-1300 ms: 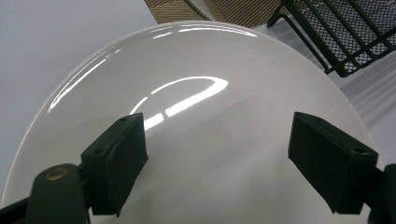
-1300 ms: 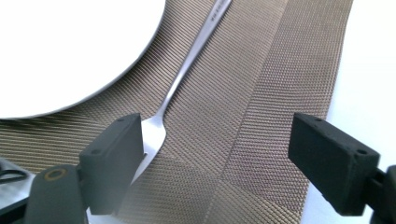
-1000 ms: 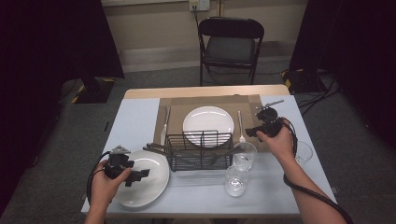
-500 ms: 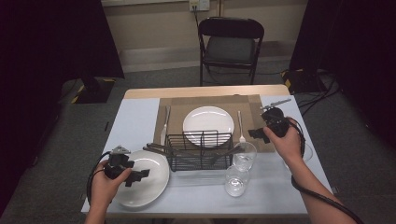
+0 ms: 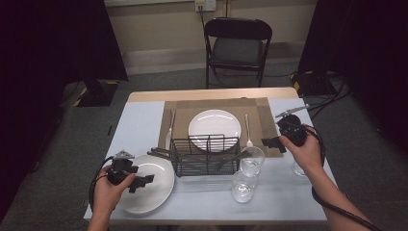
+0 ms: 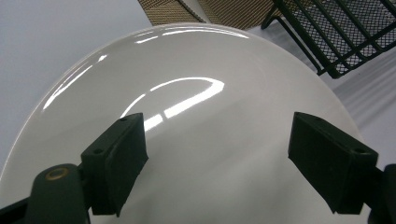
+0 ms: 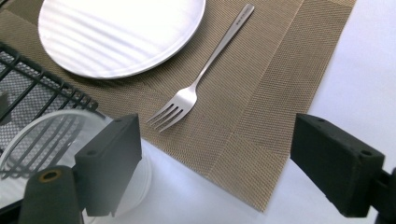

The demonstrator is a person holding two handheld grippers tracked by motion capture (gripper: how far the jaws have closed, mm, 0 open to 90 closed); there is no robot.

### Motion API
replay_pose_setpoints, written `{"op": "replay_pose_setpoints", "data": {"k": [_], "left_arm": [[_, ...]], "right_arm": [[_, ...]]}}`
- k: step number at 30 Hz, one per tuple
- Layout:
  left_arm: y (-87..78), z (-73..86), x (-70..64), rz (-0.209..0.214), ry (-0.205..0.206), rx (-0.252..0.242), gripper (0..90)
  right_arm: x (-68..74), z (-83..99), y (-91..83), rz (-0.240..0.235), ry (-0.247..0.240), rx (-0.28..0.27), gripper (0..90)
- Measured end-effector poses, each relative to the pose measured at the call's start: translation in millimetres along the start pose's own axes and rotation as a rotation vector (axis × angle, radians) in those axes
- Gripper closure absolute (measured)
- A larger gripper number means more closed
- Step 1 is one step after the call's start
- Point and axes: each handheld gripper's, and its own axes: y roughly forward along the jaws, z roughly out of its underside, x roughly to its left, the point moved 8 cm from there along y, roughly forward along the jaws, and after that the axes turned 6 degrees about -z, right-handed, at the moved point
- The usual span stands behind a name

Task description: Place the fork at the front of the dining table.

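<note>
Place setting on a pale surface (image 5: 139, 125), seen from above and along each gripper. The left gripper (image 5: 139, 182) hovers over the near white plate (image 5: 154, 185) at the front left corner, where it was one second and half a second ago; its fingers (image 6: 116, 161) stand wide apart with nothing between them, the plate's glossy face (image 6: 210, 121) spanning the gap below. The right gripper (image 5: 270, 142) has drawn back toward the right edge of the woven placemat (image 5: 262, 113) since one second ago, when it sat closer to the wire basket (image 5: 206, 155); its fingers (image 7: 109, 161) are likewise spread wide and hold nothing. Between and beyond them lies the fork (image 7: 205, 70), tines toward the camera, on the placemat just beside the far white plate (image 7: 121, 32). A clear glass (image 7: 70, 154) stands by the basket's corner, partly behind one finger. Two more glasses (image 5: 242, 187) stand near the basket's front right; a knife (image 5: 169, 129) lies left of the far plate.
</note>
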Motion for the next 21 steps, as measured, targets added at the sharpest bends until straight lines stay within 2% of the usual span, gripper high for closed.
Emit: {"op": "replay_pose_setpoints", "data": {"k": [9,16,21], "left_arm": [[0.1,0.4,0.2,0.003,-0.003,0.002,19.0],[0.6,0.5,0.1,0.0,-0.003,0.002,19.1],[0.4,0.9,0.6,-0.001,-0.002,0.006,19.1]], "right_arm": [[9.8,10.4,-7.8,-0.049,-0.022,0.013,15.9],[16.7,18.3,-12.8,-0.073,-0.051,0.004,15.8],[19.2,24.5,-16.0,-0.099,-0.053,-0.008,15.7]]}}
